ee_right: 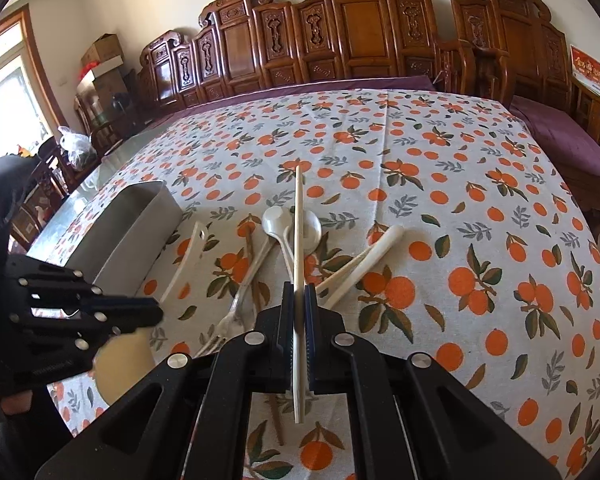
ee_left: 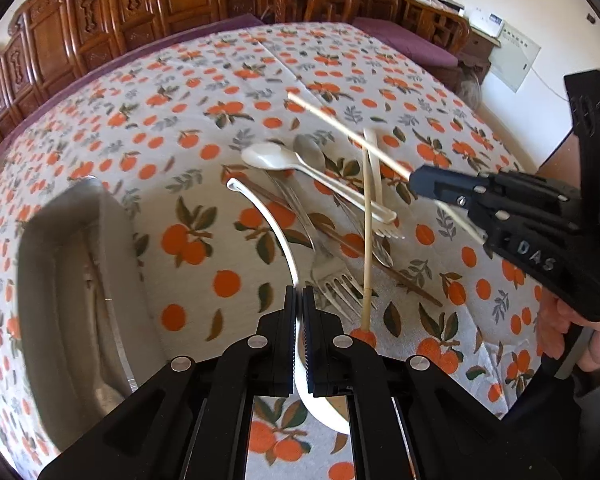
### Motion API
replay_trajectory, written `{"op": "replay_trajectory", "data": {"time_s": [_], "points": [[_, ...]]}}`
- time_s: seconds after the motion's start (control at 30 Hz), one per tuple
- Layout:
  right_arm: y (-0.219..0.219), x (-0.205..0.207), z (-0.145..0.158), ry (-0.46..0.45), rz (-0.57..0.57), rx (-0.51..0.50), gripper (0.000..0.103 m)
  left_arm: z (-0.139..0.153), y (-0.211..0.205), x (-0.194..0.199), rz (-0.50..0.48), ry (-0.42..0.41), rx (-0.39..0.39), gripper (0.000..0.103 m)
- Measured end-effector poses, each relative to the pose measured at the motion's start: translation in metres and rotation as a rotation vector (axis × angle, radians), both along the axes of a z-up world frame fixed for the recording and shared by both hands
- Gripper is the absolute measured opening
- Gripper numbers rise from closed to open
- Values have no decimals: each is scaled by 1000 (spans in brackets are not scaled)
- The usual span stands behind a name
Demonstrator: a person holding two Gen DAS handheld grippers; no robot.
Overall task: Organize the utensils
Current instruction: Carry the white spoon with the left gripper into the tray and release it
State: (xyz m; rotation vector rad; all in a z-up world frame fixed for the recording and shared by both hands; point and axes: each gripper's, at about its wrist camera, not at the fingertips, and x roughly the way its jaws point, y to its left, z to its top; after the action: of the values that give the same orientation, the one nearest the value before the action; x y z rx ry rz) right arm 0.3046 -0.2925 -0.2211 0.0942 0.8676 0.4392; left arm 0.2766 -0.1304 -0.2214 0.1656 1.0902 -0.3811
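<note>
My left gripper point(ee_left: 299, 296) is shut on a white ladle-like spoon point(ee_left: 276, 232); its handle curves forward and its bowl sits under the jaws. My right gripper point(ee_right: 299, 292) is shut on a pale chopstick point(ee_right: 298, 220) and holds it above the pile; it also shows in the left wrist view point(ee_left: 418, 178) with the chopstick point(ee_left: 340, 124) sticking out. On the cloth lie a white spoon point(ee_left: 268, 156), a metal spoon point(ee_left: 308, 152), a metal fork point(ee_left: 332, 284), a second pale chopstick point(ee_left: 367, 240) and dark chopsticks point(ee_left: 404, 284). A grey metal tray point(ee_left: 60, 280) stands at the left.
The table wears an orange-fruit cloth point(ee_right: 460, 240). Carved wooden chairs point(ee_right: 340, 32) line the far side. A purple cushioned bench point(ee_right: 572, 140) is at the right. The tray also shows in the right wrist view point(ee_right: 132, 232), left of the pile.
</note>
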Motion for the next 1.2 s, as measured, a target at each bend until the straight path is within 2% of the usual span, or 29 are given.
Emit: {"op": "replay_trajectory", "data": {"time_s": [0.43,0.77,1.0,1.2], "points": [[38,-13,10,-23,77,-28,6,44,38,-11,39,-102,22,2],[65,-16,7,-18,126,-53,6,59,85,-8,96,-141,37,2],[75,-17,9,-25,143,-50,6,57,118,-4,147,-148,78,2],[75,-22,11,-29,153,-52,6,28,134,7,164,-118,175,2]]}}
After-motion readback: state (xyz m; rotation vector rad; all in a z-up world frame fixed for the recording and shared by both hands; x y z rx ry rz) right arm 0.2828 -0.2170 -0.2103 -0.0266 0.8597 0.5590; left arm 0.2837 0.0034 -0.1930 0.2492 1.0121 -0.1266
